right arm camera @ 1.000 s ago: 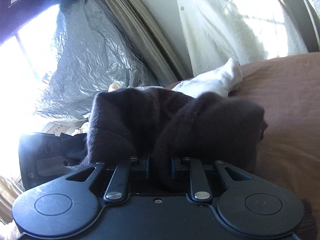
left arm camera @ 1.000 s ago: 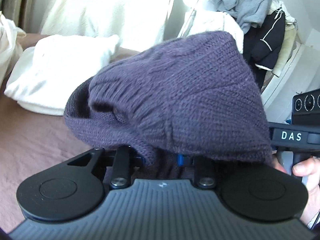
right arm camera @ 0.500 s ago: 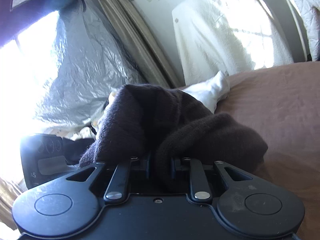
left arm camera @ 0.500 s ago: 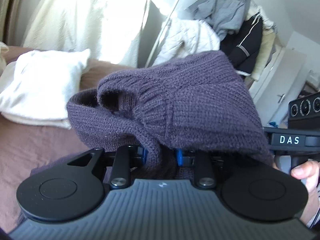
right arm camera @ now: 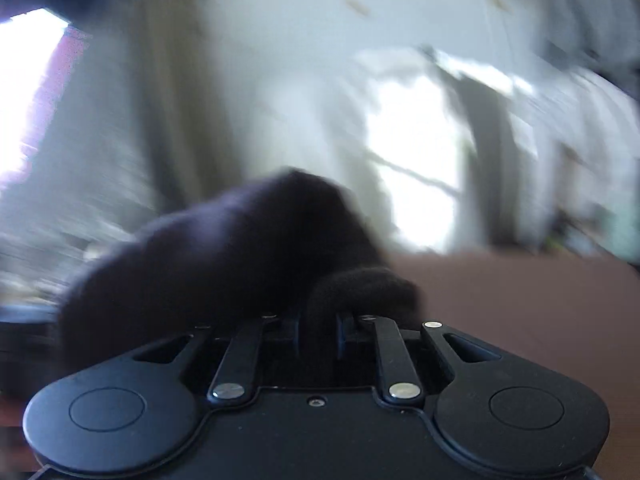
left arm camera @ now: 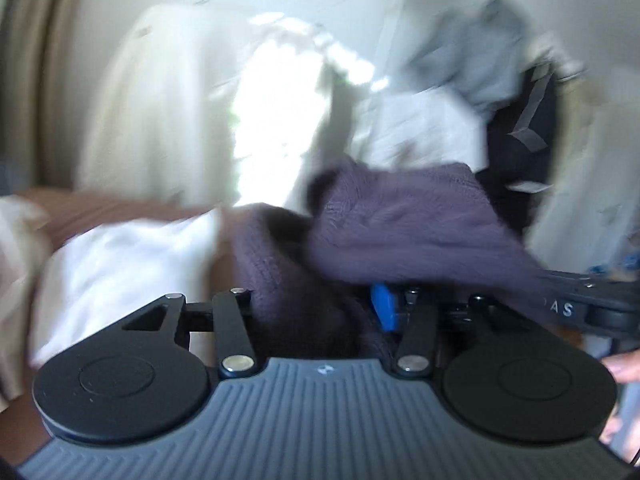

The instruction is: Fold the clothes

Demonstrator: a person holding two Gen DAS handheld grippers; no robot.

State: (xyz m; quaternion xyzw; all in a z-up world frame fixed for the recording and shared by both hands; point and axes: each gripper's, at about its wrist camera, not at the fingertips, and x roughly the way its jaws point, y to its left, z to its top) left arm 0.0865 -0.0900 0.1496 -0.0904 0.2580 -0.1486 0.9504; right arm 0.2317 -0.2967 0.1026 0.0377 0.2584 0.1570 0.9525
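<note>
In your left view, your left gripper [left arm camera: 320, 308] has just been opening; its jaws stand spread, and the purple sweater [left arm camera: 400, 224] is draped between and over them, above the brown bed [left arm camera: 100, 208]. In your right view, your right gripper [right arm camera: 319, 332] pinches a fold of the sweater [right arm camera: 224, 240], beside the bed [right arm camera: 520, 292].

A white pillow [left arm camera: 120, 264] is lying on the brown bedsheet [left arm camera: 120, 206], ahead and to the left of the left gripper. A cream cloth [left arm camera: 160, 100] is hanging farther ahead against the wall. A heap of grey and dark garments [left arm camera: 508, 92] is sitting ahead to its right, blurred.
</note>
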